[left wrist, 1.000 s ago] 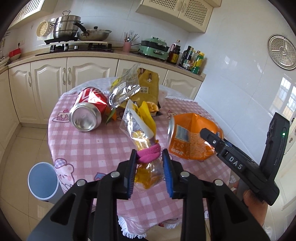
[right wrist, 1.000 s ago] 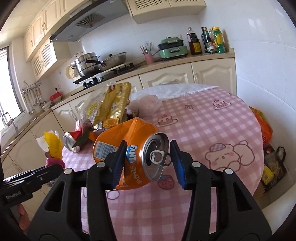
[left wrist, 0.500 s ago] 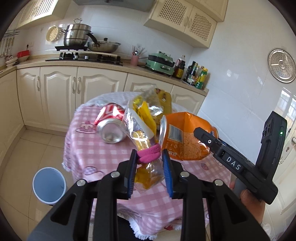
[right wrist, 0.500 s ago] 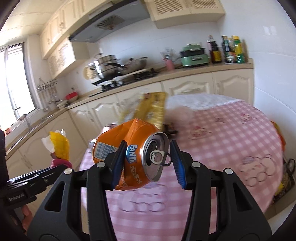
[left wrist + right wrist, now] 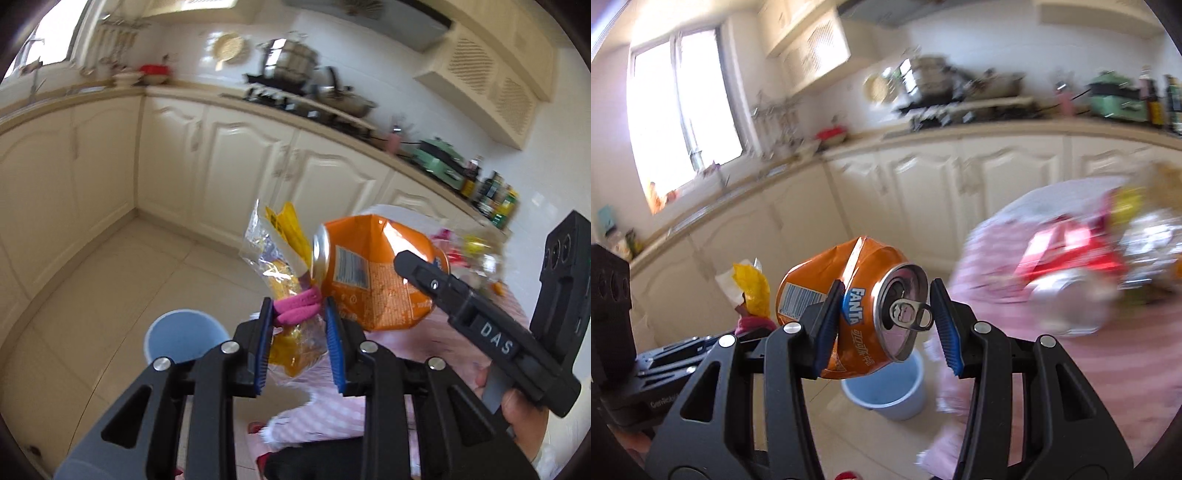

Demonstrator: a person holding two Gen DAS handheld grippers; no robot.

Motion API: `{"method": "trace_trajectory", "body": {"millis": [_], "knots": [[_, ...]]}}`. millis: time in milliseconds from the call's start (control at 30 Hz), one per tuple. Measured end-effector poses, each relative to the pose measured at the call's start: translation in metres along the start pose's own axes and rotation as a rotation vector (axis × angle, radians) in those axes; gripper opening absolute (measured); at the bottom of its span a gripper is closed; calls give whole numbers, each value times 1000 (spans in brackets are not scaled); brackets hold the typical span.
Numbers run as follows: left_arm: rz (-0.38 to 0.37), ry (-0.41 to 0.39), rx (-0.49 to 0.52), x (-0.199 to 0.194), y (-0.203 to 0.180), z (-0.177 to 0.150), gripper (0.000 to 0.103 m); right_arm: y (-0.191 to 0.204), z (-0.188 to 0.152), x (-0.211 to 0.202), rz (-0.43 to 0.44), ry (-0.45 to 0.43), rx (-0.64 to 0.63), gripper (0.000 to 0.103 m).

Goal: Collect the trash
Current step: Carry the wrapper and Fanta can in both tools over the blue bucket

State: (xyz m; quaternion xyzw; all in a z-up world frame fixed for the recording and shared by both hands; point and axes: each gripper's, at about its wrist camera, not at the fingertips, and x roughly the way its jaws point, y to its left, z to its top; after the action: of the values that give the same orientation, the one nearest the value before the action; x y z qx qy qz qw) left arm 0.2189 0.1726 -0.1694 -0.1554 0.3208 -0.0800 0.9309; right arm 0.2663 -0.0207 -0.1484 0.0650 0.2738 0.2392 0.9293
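My left gripper (image 5: pixel 299 332) is shut on a clear and yellow snack wrapper (image 5: pixel 280 258) with a pink band, held in the air over the floor. My right gripper (image 5: pixel 886 325) is shut on a crushed orange Fanta can (image 5: pixel 860 306), which also shows in the left wrist view (image 5: pixel 373 277) just right of the wrapper. A light blue trash bin (image 5: pixel 181 339) stands on the floor below and left of the left gripper; it also shows in the right wrist view (image 5: pixel 886 391) beneath the can.
A round table with a pink checked cloth (image 5: pixel 1089 354) stands to the right with a crushed red can (image 5: pixel 1067 266) and more wrappers. Cream kitchen cabinets (image 5: pixel 229 162) run along the walls. The floor is tiled (image 5: pixel 110 280).
Both grippers have swung left, away from the table and toward the bin, each still holding its piece of trash. The views are blurred by the motion.
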Motion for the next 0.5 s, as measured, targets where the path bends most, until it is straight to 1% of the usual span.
{"method": "trace_trajectory", "body": {"millis": [33,100,167,233,333,433,500], "knots": [[17,18,-24,13,20,2,26,7,-4,18,5,22,-8,47],[57,59,-68,45,57,2,26,18,-16,71,1,86,-26,47],[77,102,-106,74,88,-2,26,21,-31,120,-6,153,-26,47],[105,162,-146,115,121,-8,26,20,-48,166,-18,219,-19,47],[128,263,-216,180,168,-24,26,5,-84,245,-46,350,20,47],[136,368,-293,244,206,-45,26,-7,-117,309,-88,465,45,47],[148,424,-313,277,222,-59,26,-16,-136,338,-107,524,59,47]]}}
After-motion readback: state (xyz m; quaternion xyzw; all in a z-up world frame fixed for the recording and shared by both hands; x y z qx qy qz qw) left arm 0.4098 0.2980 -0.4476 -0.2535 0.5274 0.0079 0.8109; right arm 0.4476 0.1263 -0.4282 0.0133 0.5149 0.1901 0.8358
